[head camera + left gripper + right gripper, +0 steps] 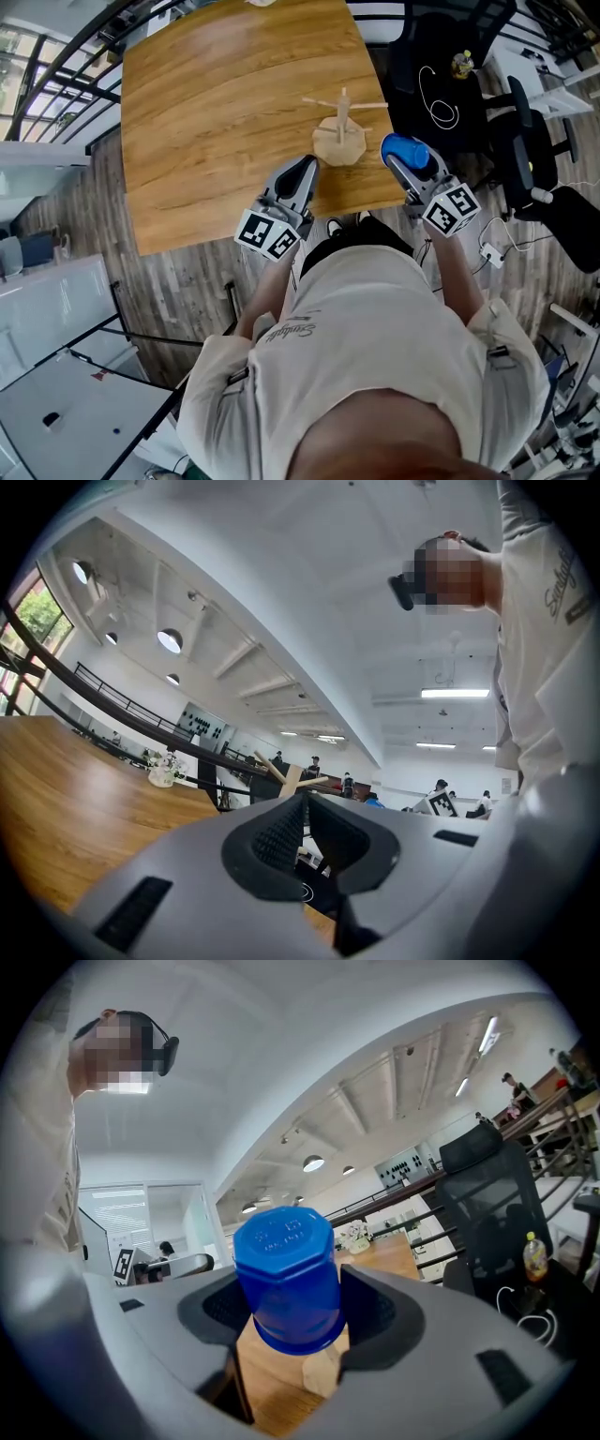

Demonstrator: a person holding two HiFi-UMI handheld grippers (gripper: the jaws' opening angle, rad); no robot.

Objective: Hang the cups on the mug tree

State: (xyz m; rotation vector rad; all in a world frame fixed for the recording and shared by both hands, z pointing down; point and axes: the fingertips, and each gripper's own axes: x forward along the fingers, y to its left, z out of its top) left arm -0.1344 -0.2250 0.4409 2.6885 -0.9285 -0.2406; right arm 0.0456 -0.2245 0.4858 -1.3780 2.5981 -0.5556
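One blue cup (403, 147), one mug tree (341, 127), one table (216, 103) — two hand-held grippers, left (305, 171) and right (410, 162)

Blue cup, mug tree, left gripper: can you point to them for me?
cup (286, 1283): right gripper view, on its blue side.
mug tree (339, 142): head view, on its wooden base.
left gripper (307, 169): head view, between its fingertips.

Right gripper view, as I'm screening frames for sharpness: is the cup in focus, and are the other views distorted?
Right gripper view: the cup in the right claw is sharp; fisheye bends the ceiling, corners go black. Left gripper view: same fisheye, shut left claw crisp. Head view: evenly lit, mug tree clear, edges bow.
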